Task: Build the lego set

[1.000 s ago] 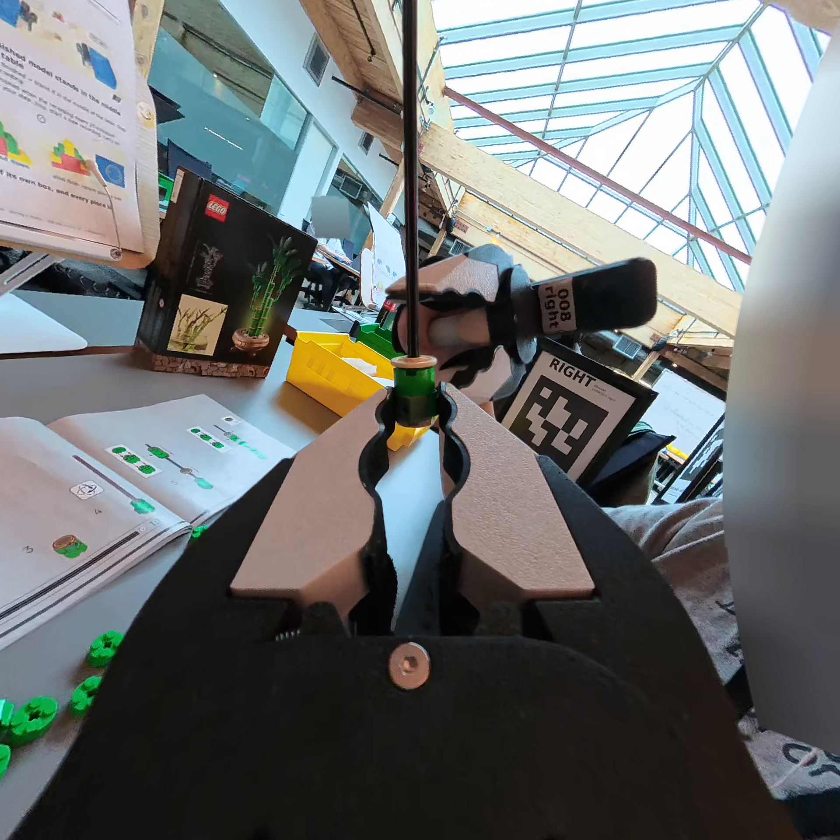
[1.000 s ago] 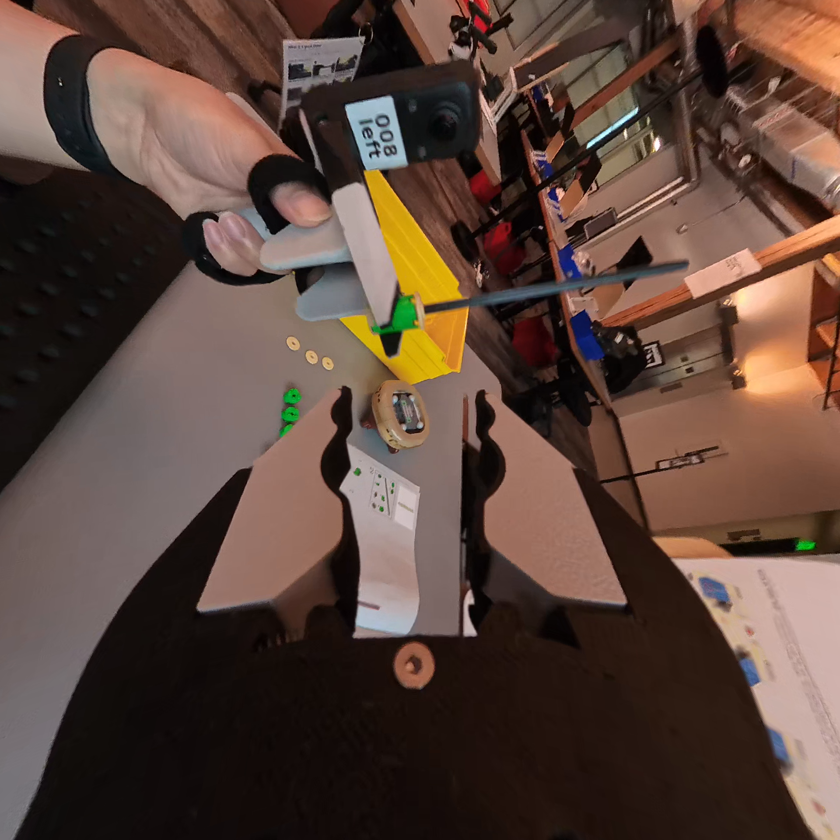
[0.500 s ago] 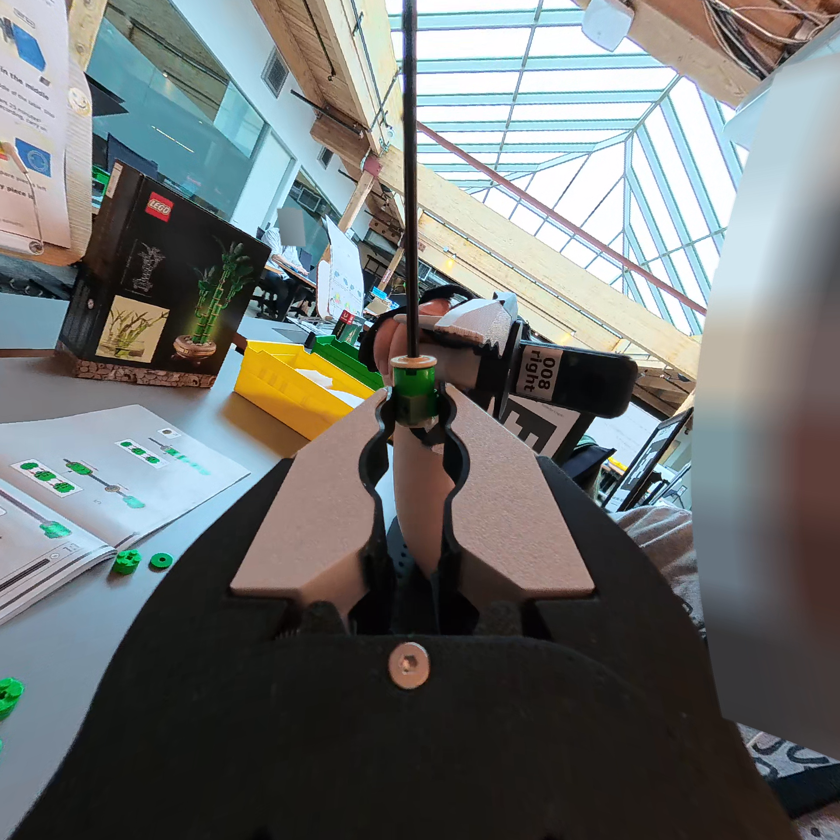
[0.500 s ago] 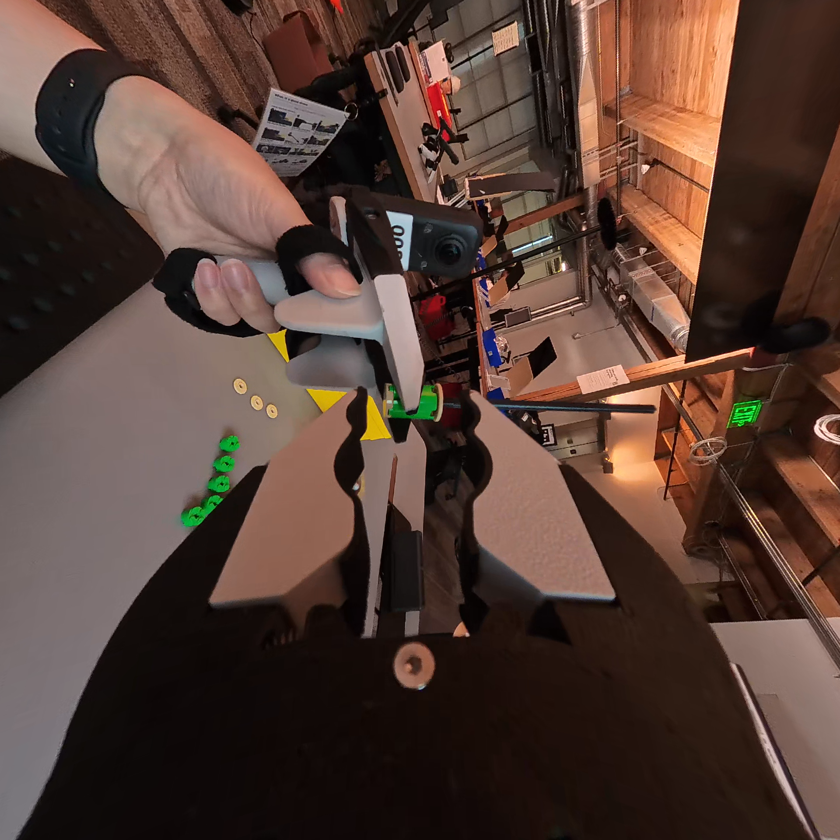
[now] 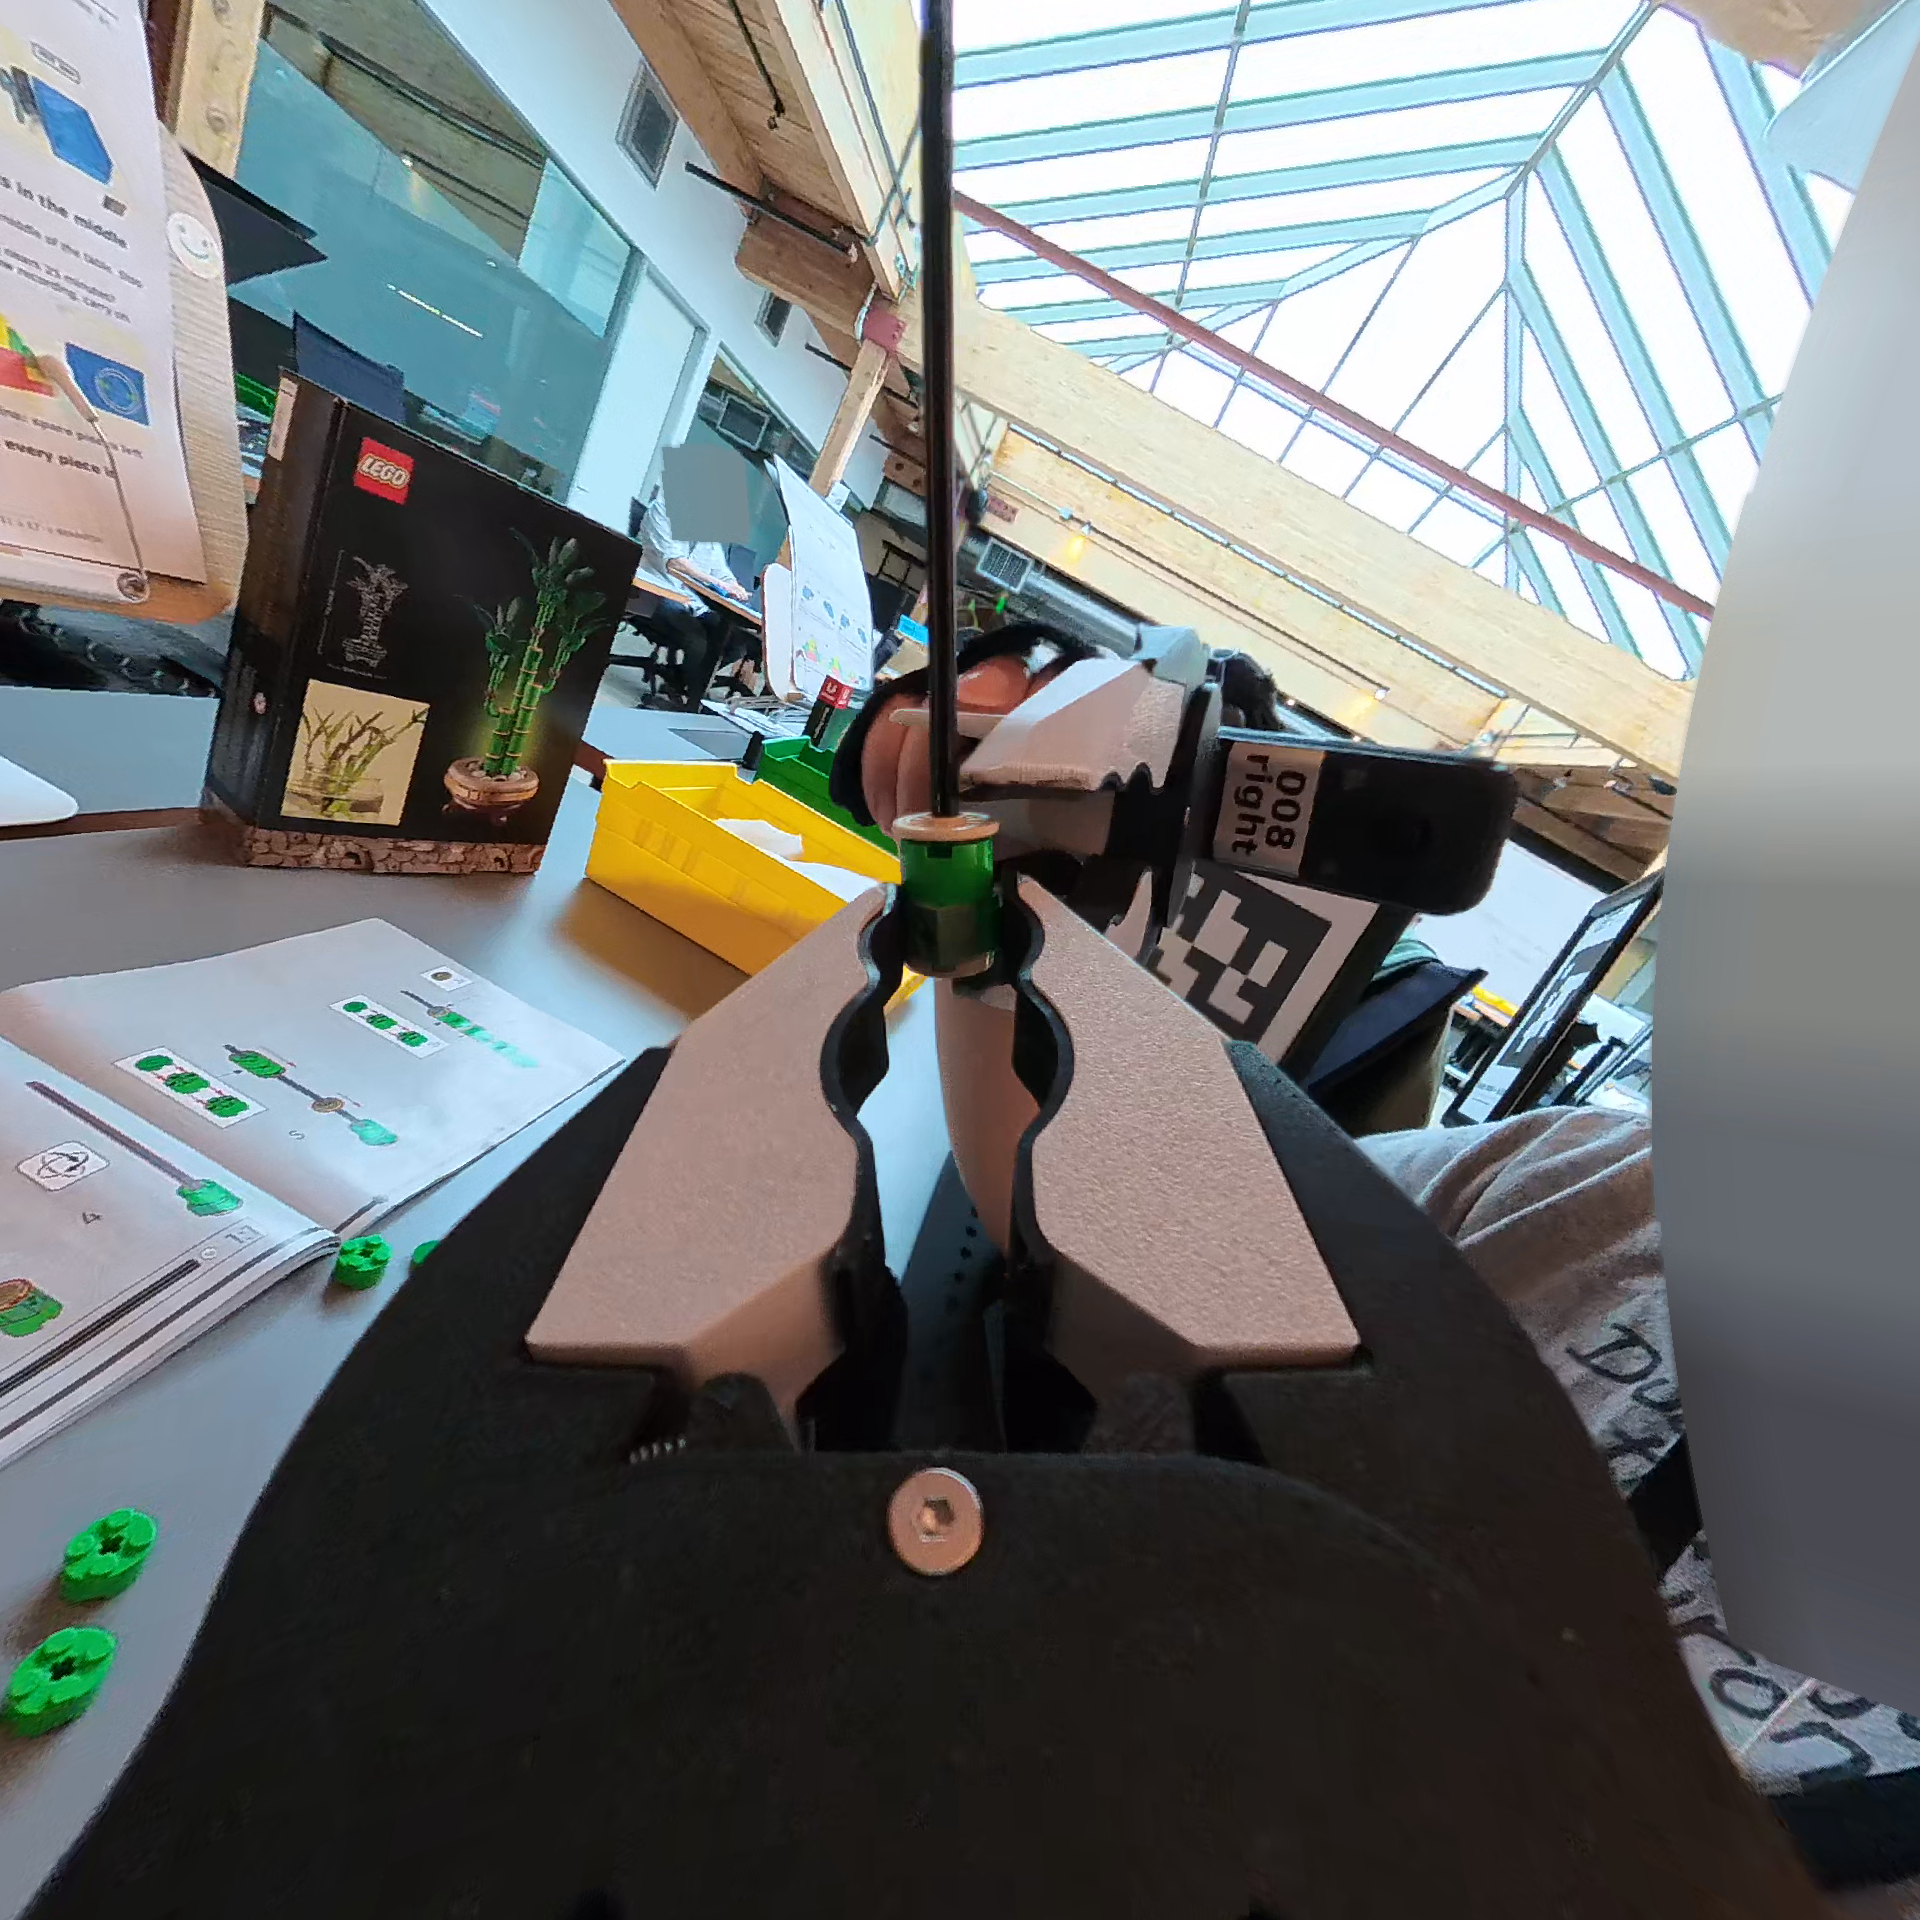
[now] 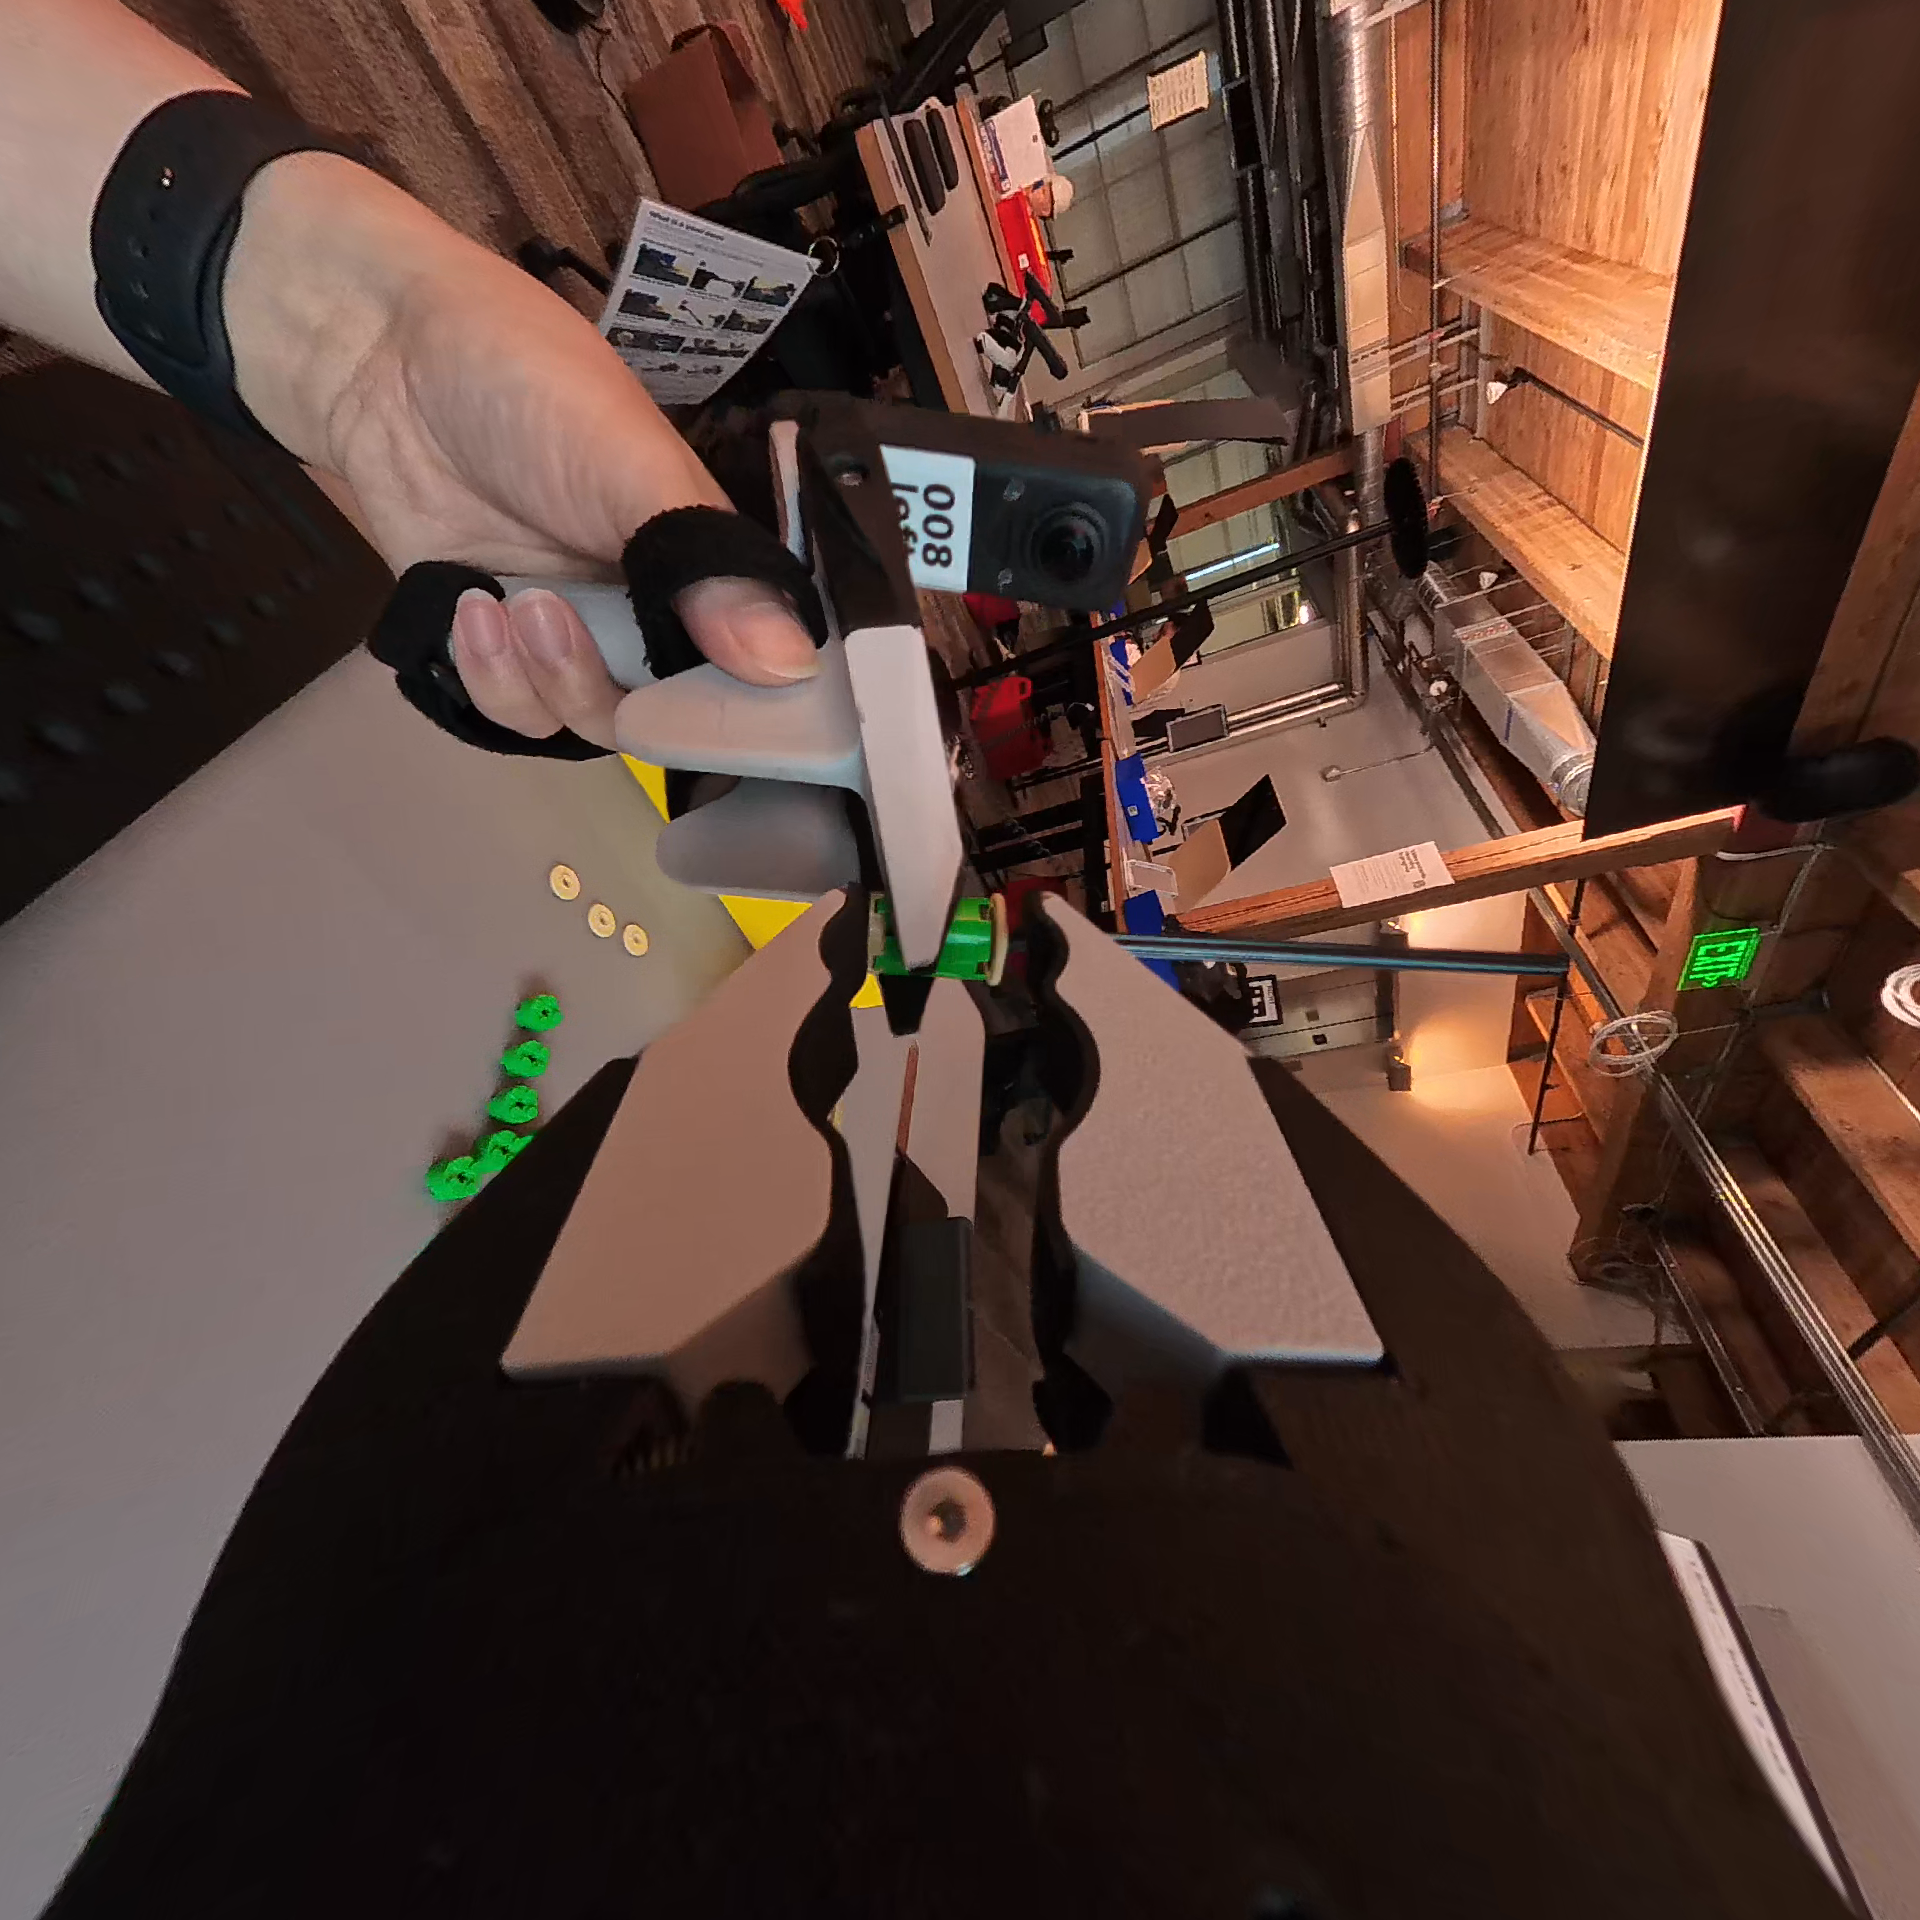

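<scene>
My left gripper [image 5: 948, 914] is shut on a green round-brick stack [image 5: 948, 894] with a tan disc [image 5: 943, 828] on top. The stack is threaded on a long black axle [image 5: 937, 416] that stands upright. In the right wrist view the stack [image 6: 961, 935] lies sideways and the axle [image 6: 1340, 954] runs to the right. My right gripper [image 6: 940, 920] is open, its fingertips on either side of the stack. It also shows in the left wrist view [image 5: 1049, 732], just behind the axle. The left gripper [image 6: 904, 862], held by a hand, comes in from above.
An open instruction booklet [image 5: 260, 1081], a set box [image 5: 416, 644], a yellow tray [image 5: 727, 852] and a green tray [image 5: 805, 764] stand on the grey table [image 5: 125, 904]. Loose green round bricks [image 6: 514, 1101] and three tan discs [image 6: 601, 920] lie on the table. A person's clothed torso [image 5: 1538, 1226] is at the right. The grippers are tip to tip, or close to it.
My right gripper has moved up to the left gripper until its open fingers straddle the green stack. The left gripper has kept its hold on the stack and axle.
</scene>
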The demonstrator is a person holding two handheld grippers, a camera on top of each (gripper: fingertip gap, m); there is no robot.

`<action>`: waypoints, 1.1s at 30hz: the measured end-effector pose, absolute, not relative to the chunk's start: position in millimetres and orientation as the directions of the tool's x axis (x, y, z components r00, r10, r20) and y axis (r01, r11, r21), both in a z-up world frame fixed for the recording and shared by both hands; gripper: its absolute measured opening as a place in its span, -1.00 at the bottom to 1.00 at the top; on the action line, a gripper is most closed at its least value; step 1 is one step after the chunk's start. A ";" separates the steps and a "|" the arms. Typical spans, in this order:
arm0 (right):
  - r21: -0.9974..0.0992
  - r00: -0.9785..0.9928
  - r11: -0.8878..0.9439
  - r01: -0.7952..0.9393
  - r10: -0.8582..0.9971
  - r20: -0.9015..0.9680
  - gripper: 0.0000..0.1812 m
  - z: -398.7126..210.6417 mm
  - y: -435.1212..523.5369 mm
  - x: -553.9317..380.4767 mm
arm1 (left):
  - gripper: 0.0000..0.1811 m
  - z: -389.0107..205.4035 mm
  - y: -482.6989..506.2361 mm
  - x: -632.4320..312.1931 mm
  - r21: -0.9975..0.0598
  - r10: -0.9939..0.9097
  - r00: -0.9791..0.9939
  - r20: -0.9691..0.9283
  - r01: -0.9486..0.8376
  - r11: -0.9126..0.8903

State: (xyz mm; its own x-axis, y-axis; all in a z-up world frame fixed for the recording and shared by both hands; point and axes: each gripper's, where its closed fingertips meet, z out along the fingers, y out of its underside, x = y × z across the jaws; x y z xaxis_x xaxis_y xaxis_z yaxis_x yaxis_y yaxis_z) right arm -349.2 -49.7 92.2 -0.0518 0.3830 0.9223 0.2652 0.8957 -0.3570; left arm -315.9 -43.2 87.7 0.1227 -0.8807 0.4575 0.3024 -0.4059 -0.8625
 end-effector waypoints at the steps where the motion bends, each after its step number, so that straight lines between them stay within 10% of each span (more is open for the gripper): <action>1: -0.357 -0.058 0.895 0.267 0.384 0.921 -0.70 90.7 -49.5 -349.4 | -0.83 86.8 -43.2 -315.6 -0.867 -0.882 0.133 0.452 0.297 -0.400; 33: -0.411 0.023 0.894 0.177 0.414 0.910 -0.73 106.9 -58.4 -350.2 | -0.83 102.8 -50.6 -320.8 -0.875 -0.895 0.144 0.421 0.325 -0.359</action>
State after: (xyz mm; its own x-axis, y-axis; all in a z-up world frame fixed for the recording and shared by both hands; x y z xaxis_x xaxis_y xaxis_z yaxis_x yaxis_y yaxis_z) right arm -350.2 -58.4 106.9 0.0227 0.4138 0.9101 0.1774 0.8942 -0.4111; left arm -320.8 -50.6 102.8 0.1439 -0.8954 0.4214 0.3255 -0.3593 -0.8746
